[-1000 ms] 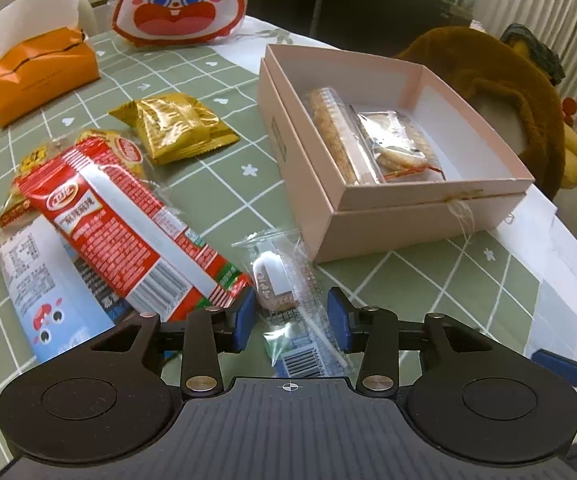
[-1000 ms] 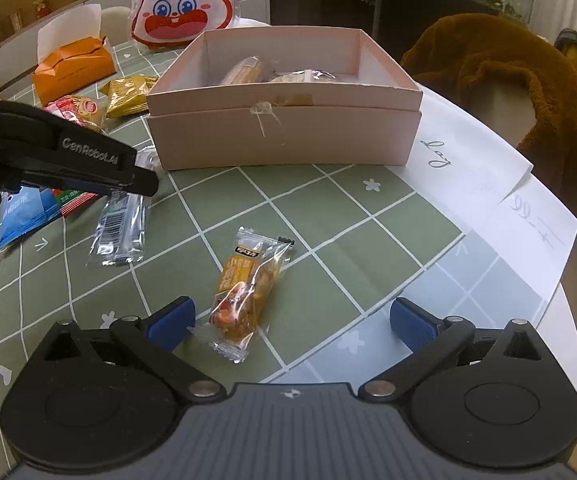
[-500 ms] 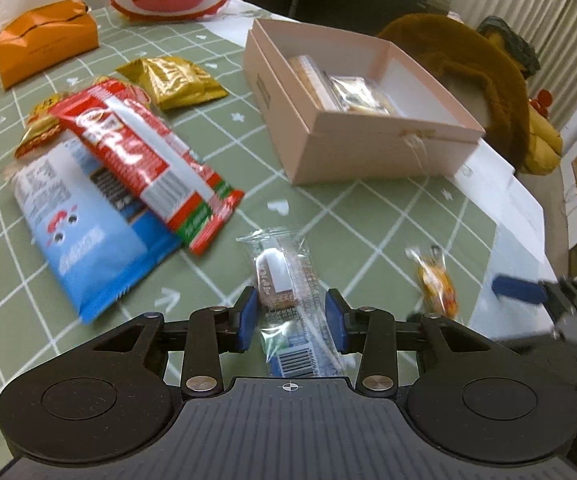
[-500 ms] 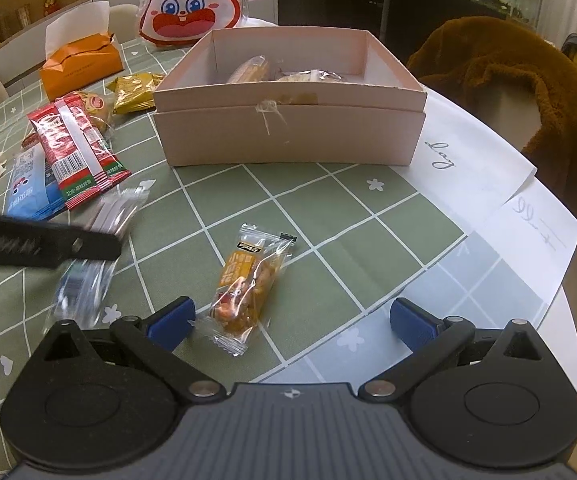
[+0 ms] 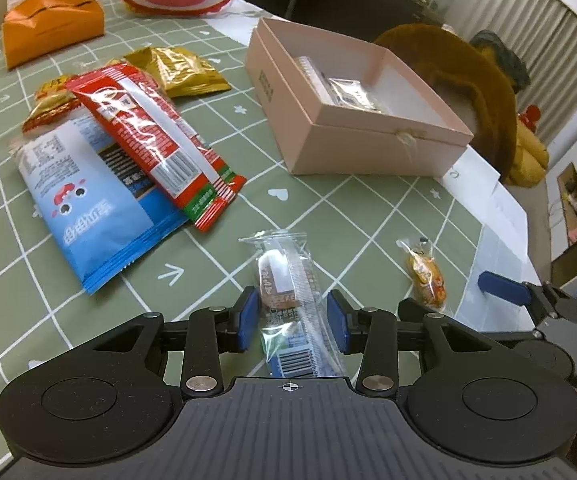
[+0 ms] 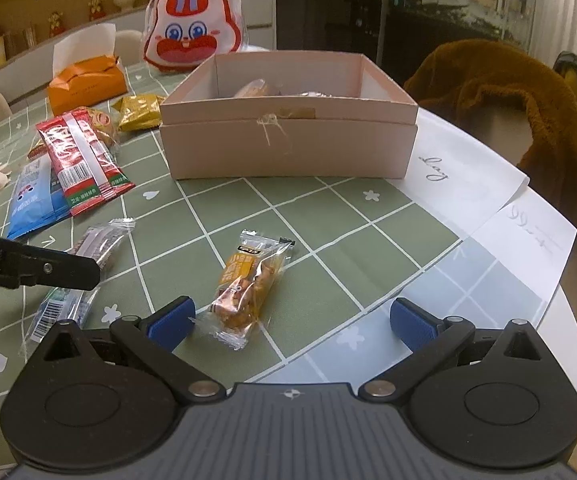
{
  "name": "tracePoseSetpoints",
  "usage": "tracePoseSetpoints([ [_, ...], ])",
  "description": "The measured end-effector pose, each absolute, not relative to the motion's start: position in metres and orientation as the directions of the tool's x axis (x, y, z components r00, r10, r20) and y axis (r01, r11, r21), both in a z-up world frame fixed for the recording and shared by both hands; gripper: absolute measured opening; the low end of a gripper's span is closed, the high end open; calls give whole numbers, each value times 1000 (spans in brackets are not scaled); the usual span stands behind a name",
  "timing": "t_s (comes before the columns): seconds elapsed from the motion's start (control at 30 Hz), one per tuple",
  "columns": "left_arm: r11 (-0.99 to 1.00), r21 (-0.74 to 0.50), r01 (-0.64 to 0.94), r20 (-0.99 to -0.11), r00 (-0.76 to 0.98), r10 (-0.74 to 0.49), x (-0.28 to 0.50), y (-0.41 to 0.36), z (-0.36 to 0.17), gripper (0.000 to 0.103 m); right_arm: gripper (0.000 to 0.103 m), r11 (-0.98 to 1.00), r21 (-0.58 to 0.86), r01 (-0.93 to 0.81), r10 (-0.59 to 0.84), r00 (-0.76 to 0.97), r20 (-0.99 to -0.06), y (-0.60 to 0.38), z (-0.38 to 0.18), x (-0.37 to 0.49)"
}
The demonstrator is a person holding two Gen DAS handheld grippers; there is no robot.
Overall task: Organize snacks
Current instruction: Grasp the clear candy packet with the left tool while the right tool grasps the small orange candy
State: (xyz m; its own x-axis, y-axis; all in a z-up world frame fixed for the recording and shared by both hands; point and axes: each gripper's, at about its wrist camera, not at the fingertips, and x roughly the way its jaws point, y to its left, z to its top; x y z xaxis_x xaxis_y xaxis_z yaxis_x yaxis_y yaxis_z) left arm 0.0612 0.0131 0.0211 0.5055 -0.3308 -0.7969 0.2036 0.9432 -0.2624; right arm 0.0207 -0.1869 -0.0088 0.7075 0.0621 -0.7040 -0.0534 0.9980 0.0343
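A clear-wrapped snack bar (image 5: 288, 280) lies flat on the green checked cloth between the blue pads of my left gripper (image 5: 292, 316). Its jaws are opening, and the pads stand just off the wrapper. In the right wrist view the bar (image 6: 96, 240) shows under one left finger (image 6: 48, 270). My right gripper (image 6: 292, 320) is open wide. A small orange snack packet (image 6: 248, 284) lies just ahead of its left pad, untouched. The open pink box (image 6: 288, 148) stands beyond with a couple of wrapped snacks (image 5: 340, 88) inside.
A red packet (image 5: 148, 136), a blue packet (image 5: 88, 208) and a gold packet (image 5: 176, 68) lie left of the box. An orange tissue box (image 6: 84, 84) and a rabbit-face bag (image 6: 192, 36) sit at the back. White papers (image 6: 488, 200) cover the right table edge, by a chair with brown fur (image 6: 508, 92).
The left gripper has drawn back from the box toward the near side of the table, bringing the clear-wrapped bar along. Its jaws narrowed, then widened again. The right gripper stayed put.
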Motion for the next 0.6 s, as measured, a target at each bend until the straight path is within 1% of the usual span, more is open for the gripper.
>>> tracePoseSetpoints([
  [0.03, 944, -262, 201, -799, 503, -329, 63, 12, 21, 43, 103, 998, 34, -54, 62, 707, -704, -187, -9, 21],
  [0.2, 948, -263, 179, -808, 496, -318, 72, 10, 22, 43, 103, 998, 33, -58, 64, 701, -710, -187, -8, 22],
  [0.4, 950, -256, 180, -805, 503, -313, 79, 6, 21, 43, 103, 997, 37, -67, 71, 641, -764, -187, -4, 30],
  [0.6, 940, -272, 205, -789, 512, -340, 78, 6, 19, 42, 103, 998, 38, -57, 64, 590, -805, -185, -1, 40],
])
